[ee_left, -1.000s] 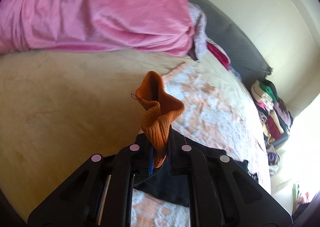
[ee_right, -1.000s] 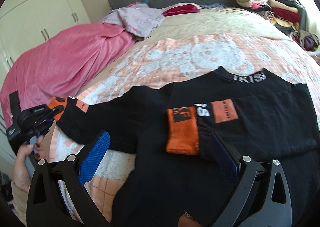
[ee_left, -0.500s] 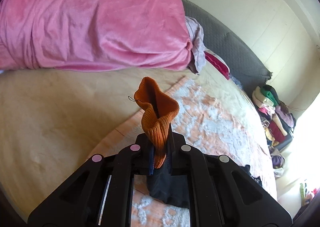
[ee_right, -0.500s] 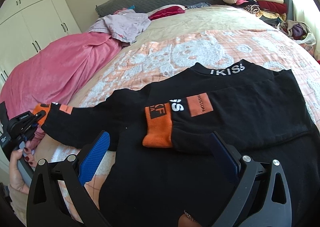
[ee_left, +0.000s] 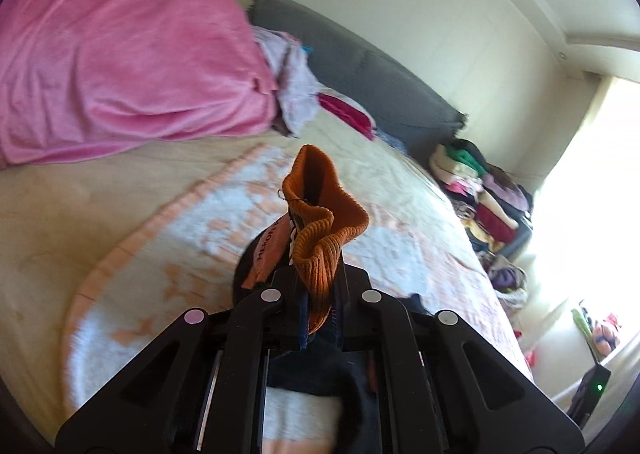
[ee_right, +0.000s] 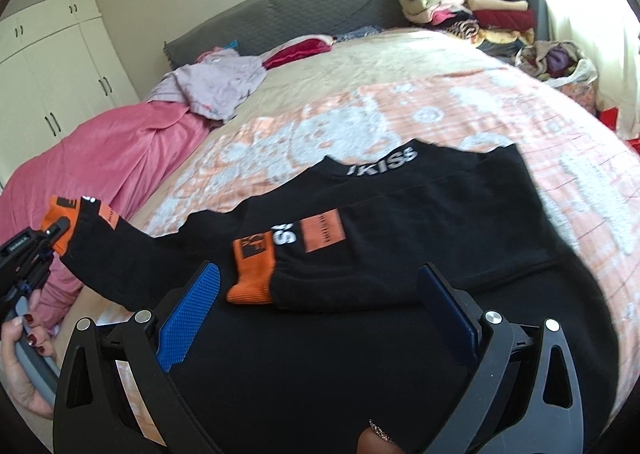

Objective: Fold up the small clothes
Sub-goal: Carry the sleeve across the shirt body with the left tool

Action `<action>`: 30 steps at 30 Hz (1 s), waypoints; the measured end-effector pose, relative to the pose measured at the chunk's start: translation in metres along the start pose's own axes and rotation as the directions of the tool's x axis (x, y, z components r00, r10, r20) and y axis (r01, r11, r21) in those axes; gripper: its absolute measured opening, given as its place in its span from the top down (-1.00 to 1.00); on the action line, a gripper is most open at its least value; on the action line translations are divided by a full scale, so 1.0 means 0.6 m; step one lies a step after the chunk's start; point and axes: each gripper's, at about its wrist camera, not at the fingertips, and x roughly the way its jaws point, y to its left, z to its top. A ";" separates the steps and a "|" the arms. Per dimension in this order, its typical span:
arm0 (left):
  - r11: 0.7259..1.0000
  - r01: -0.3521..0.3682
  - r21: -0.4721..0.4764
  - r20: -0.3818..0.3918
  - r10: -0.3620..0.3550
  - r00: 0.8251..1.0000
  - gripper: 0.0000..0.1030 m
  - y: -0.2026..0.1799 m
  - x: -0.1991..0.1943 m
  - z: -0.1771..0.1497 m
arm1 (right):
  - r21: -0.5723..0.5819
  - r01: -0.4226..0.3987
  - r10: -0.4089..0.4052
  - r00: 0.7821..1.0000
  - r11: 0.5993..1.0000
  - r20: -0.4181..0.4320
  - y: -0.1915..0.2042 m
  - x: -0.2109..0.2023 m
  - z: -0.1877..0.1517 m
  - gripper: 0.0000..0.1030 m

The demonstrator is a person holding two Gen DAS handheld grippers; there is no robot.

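Black sweatshirt point(ee_right: 420, 222) flat on bed point(ee_right: 400, 66) ahead of right tool point(ee_right: 316, 318), spread, empty. One sleeve already folded across chest. Left tool point(ee_left: 320, 314) pinching orange cuff point(ee_left: 324, 226) of other sleeve, lifted; 2nd sleeve & body folds left.

My left camera rides close behind the orange cuff point(ee_left: 320, 230), facing the headboard point(ee_left: 372, 94) at one o'clock; my right camera looks over the black sweater point(ee_right: 400, 254), sharing that cuff at nine o'clock.

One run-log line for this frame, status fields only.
left hand-held gripper: shut on orange ribbed cuff | right hand-held gripper: open, empty | black sweatshirt: right sleeve folded across | peach patterned blanket: underneath
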 end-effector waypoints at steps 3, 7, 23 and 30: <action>0.998 0.062 0.019 -0.026 -0.062 0.998 0.95 -0.028 0.006 -0.013 | 0.021 0.010 -0.010 1.000 1.000 0.014 -0.019 -0.013 0.001 -0.91; 0.990 0.119 0.073 -0.063 -0.115 0.991 0.95 -0.068 0.016 -0.033 | 0.043 0.025 -0.027 0.999 0.999 0.033 -0.039 -0.028 0.002 -0.91; 0.936 0.298 0.187 -0.276 -0.241 0.930 0.95 -0.188 0.075 -0.141 | 0.166 0.110 -0.128 0.987 0.980 0.099 -0.138 -0.083 0.008 -0.91; 0.918 0.330 0.221 -0.362 -0.237 0.901 0.95 -0.219 0.101 -0.184 | 0.212 0.138 -0.160 0.983 0.967 0.092 -0.178 -0.090 0.004 -0.91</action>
